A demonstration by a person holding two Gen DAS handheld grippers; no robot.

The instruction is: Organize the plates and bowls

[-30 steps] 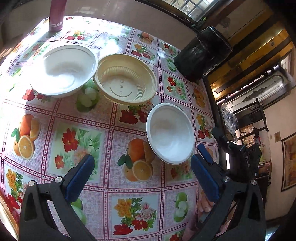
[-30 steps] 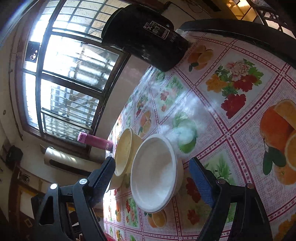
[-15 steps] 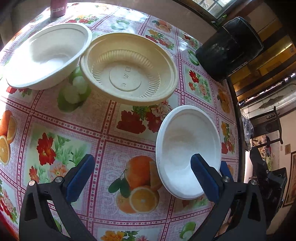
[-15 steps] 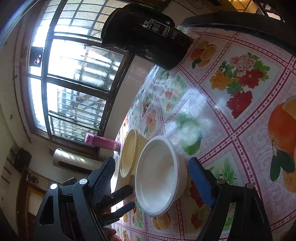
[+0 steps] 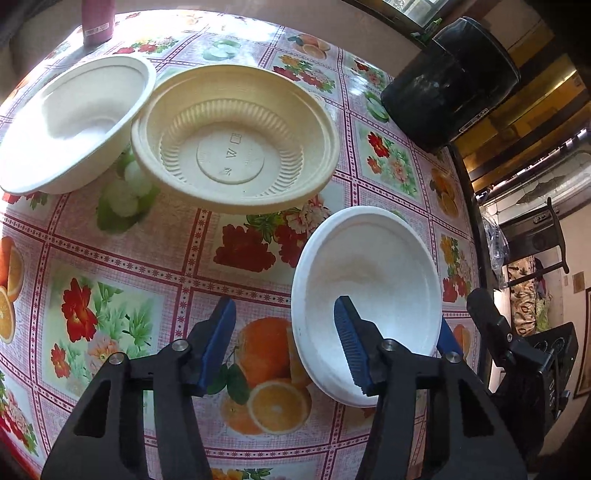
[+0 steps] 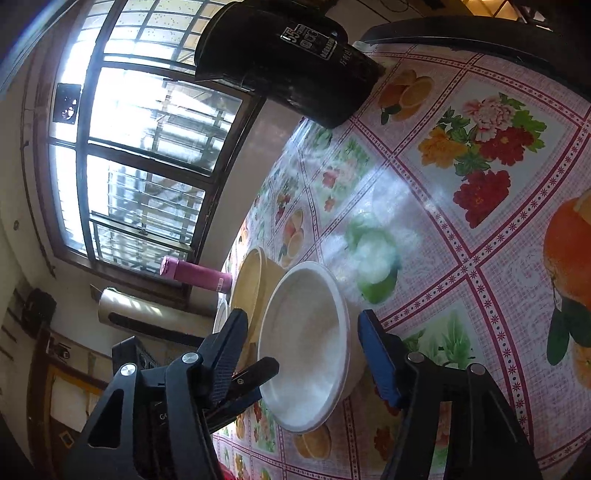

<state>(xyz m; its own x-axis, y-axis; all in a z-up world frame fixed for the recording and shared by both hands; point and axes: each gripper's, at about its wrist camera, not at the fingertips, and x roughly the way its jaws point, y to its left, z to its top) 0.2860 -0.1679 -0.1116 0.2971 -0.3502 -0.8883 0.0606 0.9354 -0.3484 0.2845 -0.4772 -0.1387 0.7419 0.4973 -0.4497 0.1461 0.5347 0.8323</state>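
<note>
Three bowls sit on a fruit-and-flower tablecloth [image 5: 110, 266]. A small white bowl [image 5: 369, 280] is nearest; my left gripper [image 5: 284, 343] is open, straddling its near-left rim, right finger inside the bowl. A ribbed cream bowl [image 5: 232, 144] sits behind it, and a larger white bowl [image 5: 70, 122] lies at far left. In the right wrist view, my right gripper [image 6: 301, 350] is open around the same small white bowl [image 6: 306, 347], one finger on each side. The cream bowl [image 6: 253, 284] shows behind it.
A black pot [image 5: 450, 81] stands at the table's far right corner, also seen in the right wrist view [image 6: 288, 55]. A pink bottle [image 5: 98, 22] stands at the far left edge. The table edge runs along the right, with furniture beyond.
Both grippers have moved in on the small white bowl and narrowed their opening. The left gripper's right finger now reaches inside the bowl.
</note>
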